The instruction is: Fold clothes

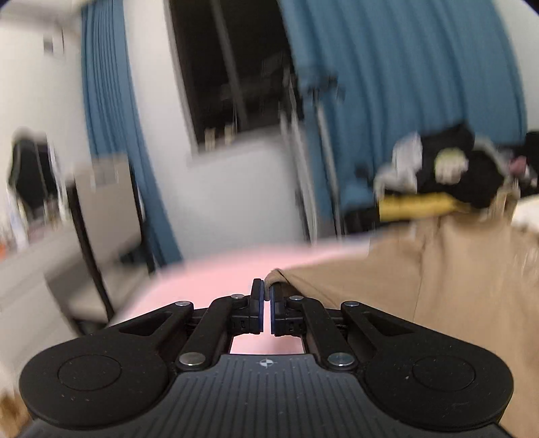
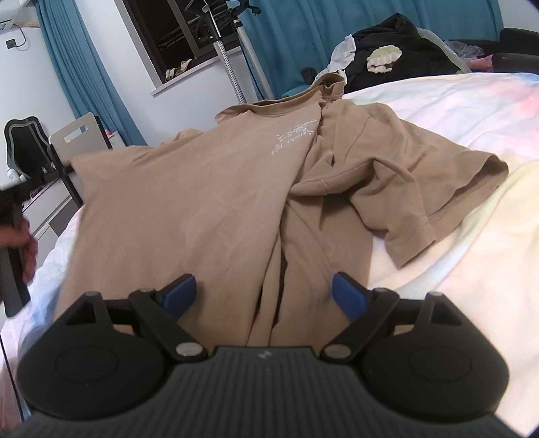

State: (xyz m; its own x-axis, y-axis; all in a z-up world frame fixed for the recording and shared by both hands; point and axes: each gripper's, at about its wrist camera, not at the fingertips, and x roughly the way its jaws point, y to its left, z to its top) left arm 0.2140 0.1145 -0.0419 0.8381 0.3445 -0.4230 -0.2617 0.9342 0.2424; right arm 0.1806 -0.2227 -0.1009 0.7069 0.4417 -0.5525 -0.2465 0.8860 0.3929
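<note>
A tan T-shirt (image 2: 209, 188) with a small white print lies rumpled on the bed, collar far, one sleeve (image 2: 434, 188) spread to the right. In the left wrist view the same tan T-shirt (image 1: 421, 276) fills the right side, and my left gripper (image 1: 266, 289) is shut on a corner of its edge, lifted off the pink sheet. My right gripper (image 2: 264, 289) hovers wide open over the near hem, blue pads (image 2: 180, 291) on either side of a fold, not pressing. A hand (image 2: 23, 242) holds the left tool's handle at the far left edge.
The bed sheet (image 2: 454, 101) is pastel pink, white and yellow. A pile of dark clothes (image 2: 397, 47) sits beyond the bed's far end. Blue curtains (image 2: 303, 30), a dark window and a metal stand (image 2: 229, 67) stand behind. A chair (image 2: 77, 138) and desk are left of the bed.
</note>
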